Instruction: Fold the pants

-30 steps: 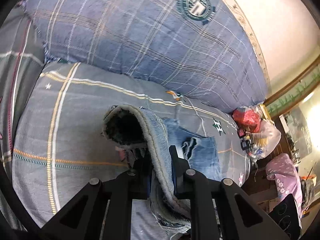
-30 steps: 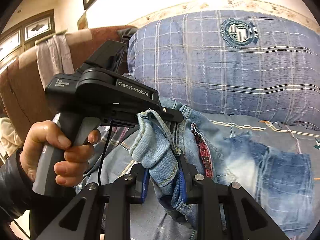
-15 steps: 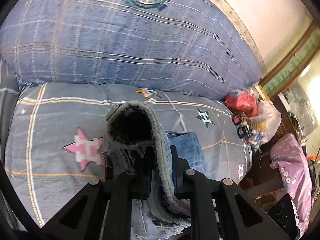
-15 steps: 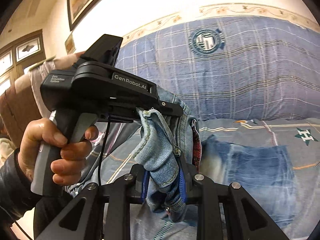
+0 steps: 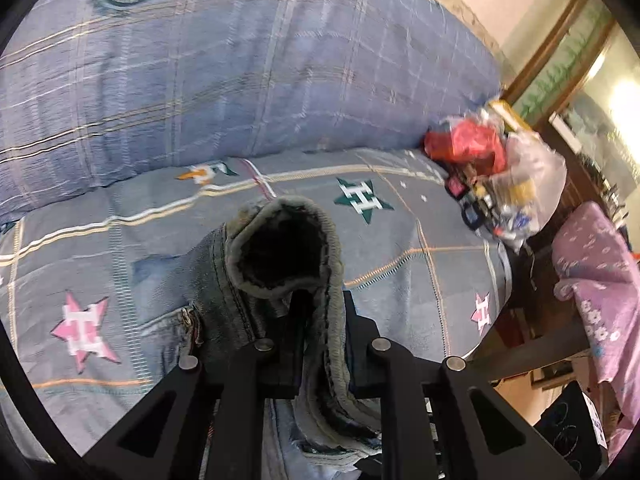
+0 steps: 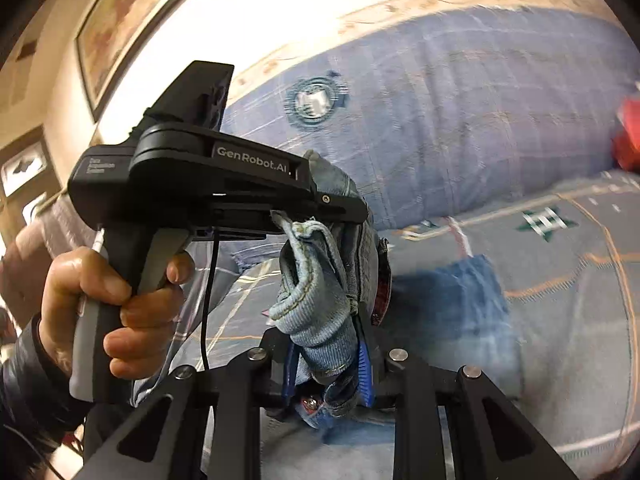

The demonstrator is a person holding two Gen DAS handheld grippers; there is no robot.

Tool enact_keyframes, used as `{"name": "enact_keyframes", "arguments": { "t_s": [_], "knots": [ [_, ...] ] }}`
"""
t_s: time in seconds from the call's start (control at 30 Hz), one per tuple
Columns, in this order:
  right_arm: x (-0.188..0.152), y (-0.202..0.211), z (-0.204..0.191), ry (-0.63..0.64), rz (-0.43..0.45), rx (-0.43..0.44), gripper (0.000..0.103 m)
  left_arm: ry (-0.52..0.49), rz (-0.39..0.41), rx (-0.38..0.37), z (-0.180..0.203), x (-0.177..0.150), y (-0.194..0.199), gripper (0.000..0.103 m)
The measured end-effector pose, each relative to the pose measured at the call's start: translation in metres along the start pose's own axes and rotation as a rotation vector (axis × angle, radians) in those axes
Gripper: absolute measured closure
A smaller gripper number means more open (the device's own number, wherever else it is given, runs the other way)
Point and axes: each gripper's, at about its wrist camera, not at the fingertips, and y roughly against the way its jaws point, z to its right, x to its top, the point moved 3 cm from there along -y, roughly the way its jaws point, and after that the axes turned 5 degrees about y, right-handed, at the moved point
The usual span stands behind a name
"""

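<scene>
Mid-fold on the sofa: my left claw (image 5: 320, 340) is clamped on the jeans (image 5: 280, 272) at the waistband, which bulges up just ahead of its fingers, and my right claw (image 6: 328, 356) pinches a bunched edge of the same denim. The rest trails onto the cushion (image 5: 400, 280) below and beyond. I judge the next move is laying the held edge down squarely. Far right of the left claw, a plastic bag (image 5: 520, 176) holds blurred packets.
</scene>
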Motion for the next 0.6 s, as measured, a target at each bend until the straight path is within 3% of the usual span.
{"name": "enact_keyframes", "arguments": {
  "t_s": [0.27, 0.43, 0.6],
  "knots": [
    [-0.023, 0.001, 0.065, -0.205, -0.053, -0.024, 0.077, -0.015, -0.103, 0.083, 0.029, -0.004, -0.071, 0.083],
    [-0.045, -0.017, 0.103, -0.378, -0.128, -0.038, 0.075, 0.047, -0.191, 0.056, 0.026, -0.009, -0.114, 0.071],
    [-0.061, -0.027, 0.125, -0.46, -0.186, -0.079, 0.073, 0.055, -0.194, 0.017, 0.028, -0.014, -0.127, 0.063]
  ]
}}
